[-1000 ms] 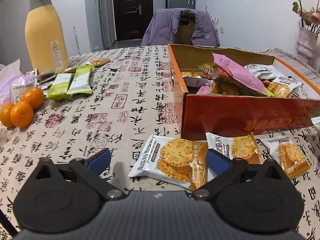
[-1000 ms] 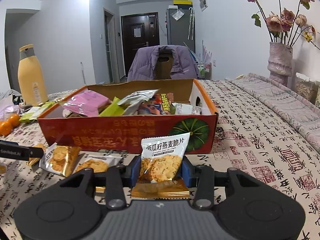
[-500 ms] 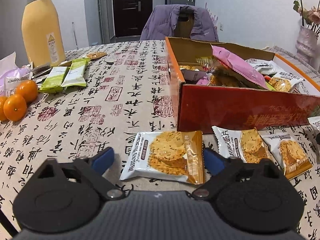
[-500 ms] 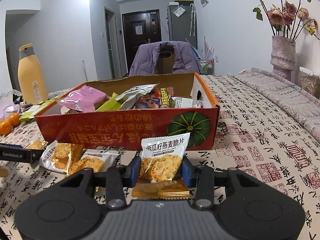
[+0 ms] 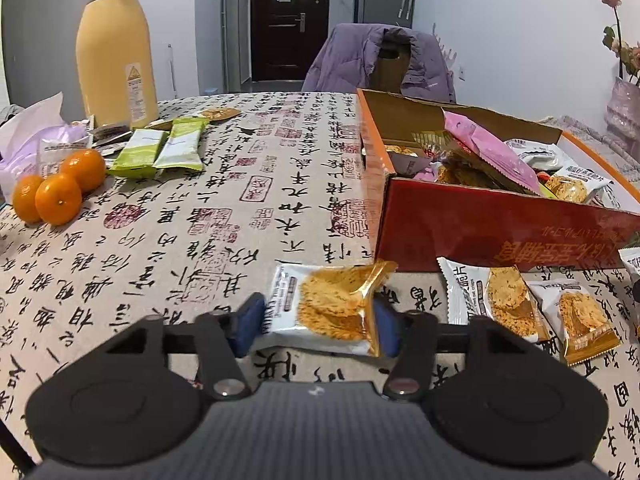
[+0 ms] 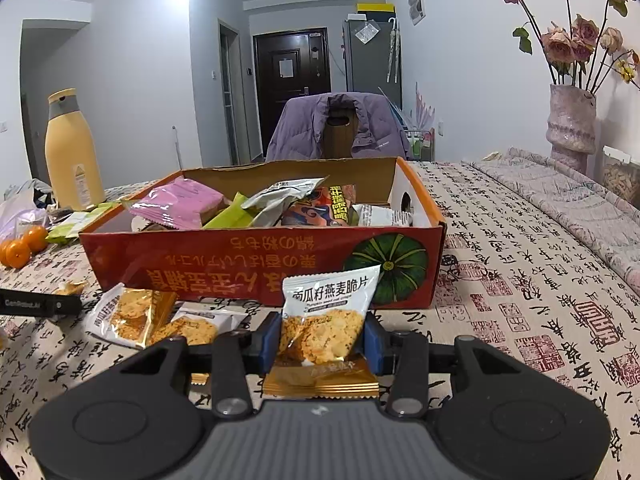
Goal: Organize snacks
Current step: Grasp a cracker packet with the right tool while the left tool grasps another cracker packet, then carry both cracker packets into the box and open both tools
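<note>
Left gripper (image 5: 318, 330) low over the table, clamped on a crisp pack (image 5: 328, 312). Right gripper (image 6: 322, 338) grips another pack (image 6: 326, 320) upright before the snack-filled box (image 6: 264, 264).

Glossy foil cracker packet (image 5: 328, 312), shiny printed cardboard box (image 6: 260, 268), matt woven tablecloth (image 5: 180, 216), smooth plastic bottle (image 5: 116, 48), ribbed black gripper housing.

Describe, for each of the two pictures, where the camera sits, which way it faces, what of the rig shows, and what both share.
Left wrist: on the left gripper, facing across the table to the red box's left end; jaws pinch a cracker packet.
Right wrist: on the right gripper, facing the box's long side; jaws hold an upright packet.
Shared: box, yellow bottle, oranges, purple-jacketed chair.
</note>
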The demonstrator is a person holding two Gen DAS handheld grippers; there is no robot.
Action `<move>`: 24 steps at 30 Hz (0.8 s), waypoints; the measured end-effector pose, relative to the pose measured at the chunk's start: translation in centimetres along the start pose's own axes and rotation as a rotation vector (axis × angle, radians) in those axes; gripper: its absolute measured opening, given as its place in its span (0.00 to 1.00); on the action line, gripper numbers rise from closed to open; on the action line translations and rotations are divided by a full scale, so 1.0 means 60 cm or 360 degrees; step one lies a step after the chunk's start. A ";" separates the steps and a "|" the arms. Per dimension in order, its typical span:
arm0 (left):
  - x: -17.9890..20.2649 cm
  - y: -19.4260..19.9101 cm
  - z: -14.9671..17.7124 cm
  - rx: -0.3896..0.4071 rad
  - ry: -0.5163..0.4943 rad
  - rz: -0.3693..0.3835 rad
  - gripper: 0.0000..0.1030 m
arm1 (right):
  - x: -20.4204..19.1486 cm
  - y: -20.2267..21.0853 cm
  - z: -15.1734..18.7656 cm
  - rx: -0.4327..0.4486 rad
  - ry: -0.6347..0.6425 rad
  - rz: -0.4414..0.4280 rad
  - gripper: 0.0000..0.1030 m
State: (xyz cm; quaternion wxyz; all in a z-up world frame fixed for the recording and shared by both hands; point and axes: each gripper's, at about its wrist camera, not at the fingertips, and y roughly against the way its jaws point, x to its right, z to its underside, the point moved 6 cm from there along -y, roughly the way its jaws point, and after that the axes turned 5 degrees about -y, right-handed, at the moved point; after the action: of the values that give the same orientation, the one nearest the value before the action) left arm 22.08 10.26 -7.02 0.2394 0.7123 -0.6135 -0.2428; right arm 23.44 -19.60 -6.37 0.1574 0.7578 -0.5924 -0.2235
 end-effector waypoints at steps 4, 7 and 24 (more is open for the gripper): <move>0.000 0.010 0.003 0.0025 -0.0004 -0.0008 0.51 | 0.000 0.000 0.000 0.0000 0.0000 -0.0002 0.40; 0.003 0.025 0.003 0.0079 -0.0006 -0.0005 0.50 | 0.000 0.001 -0.001 0.0004 0.0001 -0.0002 0.40; 0.066 0.144 -0.015 0.0368 -0.0015 0.0098 0.50 | -0.001 0.015 -0.002 0.0073 0.0007 -0.0013 0.41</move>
State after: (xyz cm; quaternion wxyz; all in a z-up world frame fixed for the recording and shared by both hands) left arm 16.63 5.25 -1.04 0.1600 0.7149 -0.6601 -0.1663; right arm 22.76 -19.75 -5.81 0.1403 0.7642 -0.5938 -0.2090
